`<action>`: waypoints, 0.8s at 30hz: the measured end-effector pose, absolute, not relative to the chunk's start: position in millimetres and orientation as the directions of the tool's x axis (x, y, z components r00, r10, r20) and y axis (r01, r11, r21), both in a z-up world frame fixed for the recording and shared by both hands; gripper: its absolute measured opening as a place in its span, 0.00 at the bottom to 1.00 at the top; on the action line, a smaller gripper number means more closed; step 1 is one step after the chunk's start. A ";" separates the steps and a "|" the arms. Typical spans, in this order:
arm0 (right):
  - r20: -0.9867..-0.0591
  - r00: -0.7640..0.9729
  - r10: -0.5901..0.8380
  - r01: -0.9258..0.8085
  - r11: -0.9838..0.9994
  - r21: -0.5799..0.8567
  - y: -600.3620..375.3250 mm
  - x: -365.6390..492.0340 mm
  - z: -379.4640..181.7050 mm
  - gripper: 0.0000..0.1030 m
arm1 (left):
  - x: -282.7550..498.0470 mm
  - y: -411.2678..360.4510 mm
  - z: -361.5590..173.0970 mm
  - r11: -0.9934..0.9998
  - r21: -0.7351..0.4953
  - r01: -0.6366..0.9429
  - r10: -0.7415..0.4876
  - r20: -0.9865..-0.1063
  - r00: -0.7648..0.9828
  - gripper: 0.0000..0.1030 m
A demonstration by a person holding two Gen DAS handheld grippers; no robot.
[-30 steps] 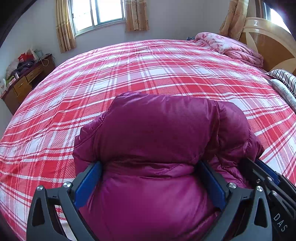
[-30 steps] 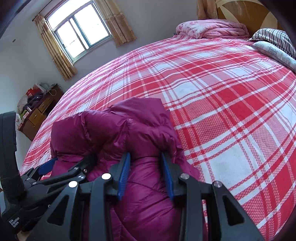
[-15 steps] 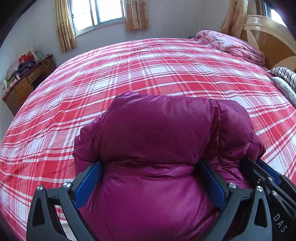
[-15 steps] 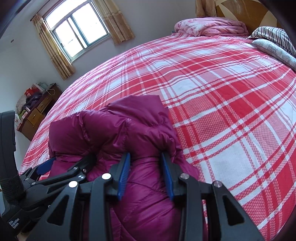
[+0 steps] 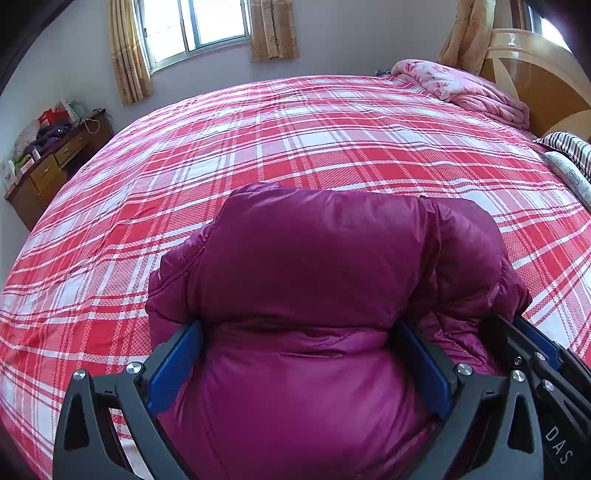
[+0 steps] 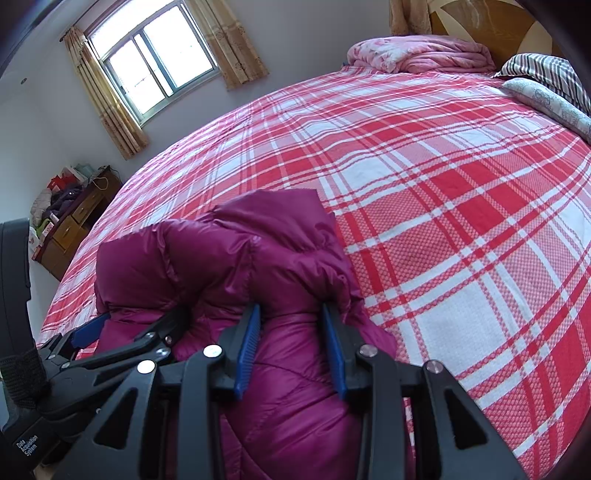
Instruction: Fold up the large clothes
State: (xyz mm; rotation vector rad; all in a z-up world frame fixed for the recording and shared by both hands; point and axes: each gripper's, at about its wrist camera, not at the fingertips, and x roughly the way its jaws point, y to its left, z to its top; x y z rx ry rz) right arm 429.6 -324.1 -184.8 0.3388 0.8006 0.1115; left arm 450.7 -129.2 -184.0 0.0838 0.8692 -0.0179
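A puffy magenta down jacket (image 5: 317,266) lies bunched on the red plaid bed near its front edge; it also shows in the right wrist view (image 6: 229,258). My left gripper (image 5: 299,332) has its blue-padded jaws wide apart with a thick fold of the jacket filling the gap between them. My right gripper (image 6: 291,314) is shut on a narrower fold at the jacket's right side. The right gripper shows at the lower right of the left wrist view (image 5: 535,347), and the left gripper at the lower left of the right wrist view (image 6: 110,332).
The red plaid bedspread (image 5: 332,140) stretches far ahead. A pink quilt (image 5: 461,88) and pillows (image 6: 546,85) lie by the wooden headboard (image 5: 546,81). A cluttered wooden dresser (image 5: 48,166) stands at left under a curtained window (image 5: 199,26).
Both grippers keep their hold on the jacket. The views have shifted slightly, with the bed sitting a little lower in frame; the jacket's shape is unchanged.
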 end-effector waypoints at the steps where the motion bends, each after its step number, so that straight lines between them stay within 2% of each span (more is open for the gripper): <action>1: -0.684 0.694 0.225 0.029 0.940 0.339 -324.2 429.5 -184.8 0.35 | 450.8 -129.2 -184.1 0.997 0.067 0.050 0.019 -0.764 0.645 0.99; 9: -0.685 0.690 0.235 0.024 0.938 0.346 -326.3 431.0 -183.6 0.35 | 451.9 -127.7 -181.9 0.996 0.072 0.057 0.019 -0.772 0.635 0.99; 11: -0.669 0.688 0.281 -0.018 0.928 0.371 -330.1 425.7 -177.3 0.45 | 441.9 -119.9 -173.2 0.995 0.035 0.088 -0.028 -0.777 0.629 0.99; 13: -0.619 0.742 0.258 -0.030 0.935 0.353 -338.5 405.6 -160.6 0.73 | 423.2 -101.4 -157.7 0.997 -0.018 0.075 -0.062 -0.757 0.651 0.99; 15: -0.559 0.808 0.187 0.003 0.947 0.322 -355.5 383.9 -146.1 0.91 | 398.8 -78.2 -144.3 0.992 -0.073 0.100 -0.122 -0.709 0.695 0.99; 16: -0.564 0.806 0.182 0.012 0.946 0.323 -363.0 381.9 -145.6 0.93 | 390.2 -69.0 -142.5 0.990 -0.089 0.113 -0.143 -0.693 0.706 0.99; 18: -0.621 0.750 0.227 0.007 0.936 0.351 -375.4 389.6 -155.4 0.91 | 379.5 -51.0 -148.5 0.986 -0.124 0.112 -0.167 -0.691 0.703 0.99; 19: -0.643 0.724 0.251 0.000 0.932 0.364 -379.2 394.0 -161.6 0.82 | 378.0 -43.1 -156.8 0.980 -0.159 0.116 -0.195 -0.706 0.681 0.99; 21: -0.667 0.676 0.314 -0.039 0.919 0.393 -380.8 401.7 -171.4 0.73 | 377.4 -30.0 -175.7 0.959 -0.261 0.115 -0.273 -0.726 0.631 0.99; 24: -0.665 0.641 0.384 -0.078 0.894 0.442 -379.6 405.8 -178.3 0.71 | 372.5 -18.8 -191.3 0.907 -0.406 0.116 -0.386 -0.685 0.618 0.99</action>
